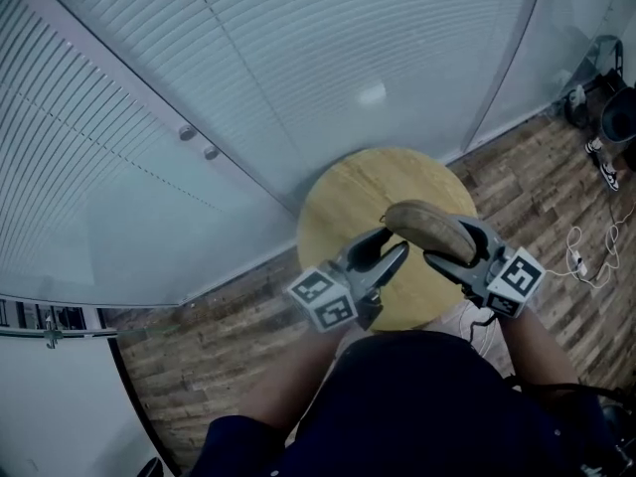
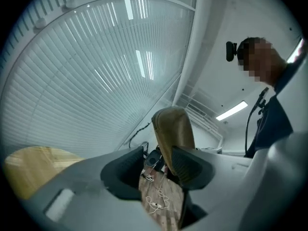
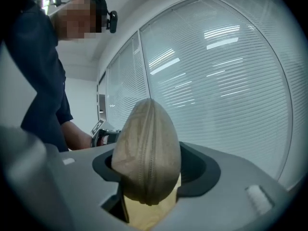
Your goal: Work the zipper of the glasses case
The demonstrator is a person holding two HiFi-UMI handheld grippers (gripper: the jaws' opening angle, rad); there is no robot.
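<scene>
A tan zippered glasses case (image 1: 429, 227) hangs above the round wooden table (image 1: 343, 192). My right gripper (image 1: 463, 253) is shut on it, pads pressing its two sides. In the right gripper view the case (image 3: 147, 153) stands on end between the jaws, its zipper seam facing the camera. My left gripper (image 1: 390, 250) is open just left of the case's near end. In the left gripper view the case (image 2: 173, 126) rises beyond the right finger (image 2: 190, 165), with nothing in the gap between the jaws (image 2: 158, 166). Whether that finger touches the case I cannot tell.
A glass wall with blinds (image 1: 199, 87) curves behind the table. The floor (image 1: 537, 182) is wood plank, with a white cable (image 1: 579, 257) and shoes (image 1: 601, 162) at the right. The person's dark-clothed lap (image 1: 417, 405) is right below the grippers.
</scene>
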